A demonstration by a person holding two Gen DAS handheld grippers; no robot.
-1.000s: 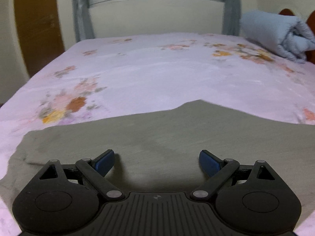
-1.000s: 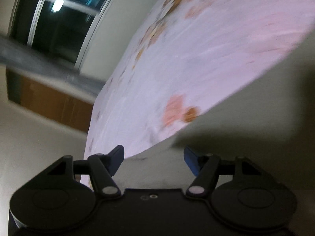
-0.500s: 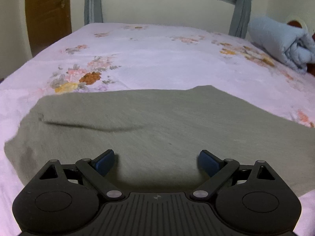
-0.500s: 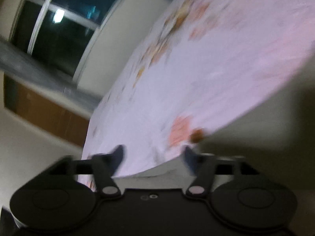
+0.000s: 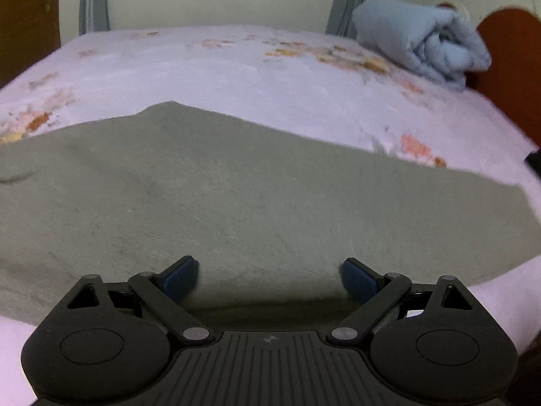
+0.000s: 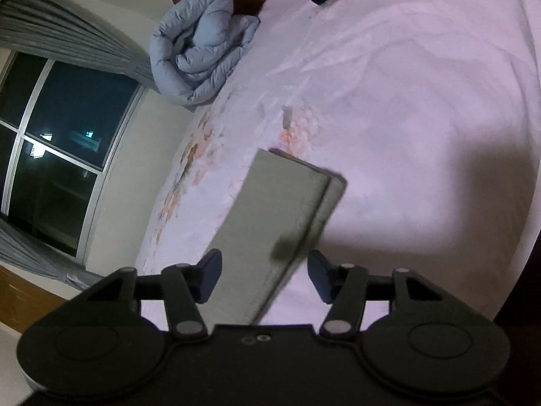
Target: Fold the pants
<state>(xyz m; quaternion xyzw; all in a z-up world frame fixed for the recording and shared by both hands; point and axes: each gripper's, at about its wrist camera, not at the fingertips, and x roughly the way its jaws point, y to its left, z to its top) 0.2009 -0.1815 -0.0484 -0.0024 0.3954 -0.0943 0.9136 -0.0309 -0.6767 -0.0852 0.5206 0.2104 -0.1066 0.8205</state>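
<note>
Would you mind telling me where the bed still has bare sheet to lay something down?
Most free sheet lies between the pants' far edge and the window wall. The corner by the headboard is taken by the rolled blue duvet. The near edge is covered by the pants, under the left gripper.

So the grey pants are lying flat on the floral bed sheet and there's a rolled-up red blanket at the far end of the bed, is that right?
Not quite. The blanket is light blue, not red, as the left wrist view shows. The rest holds: the pants lie flat on the sheet.
</note>
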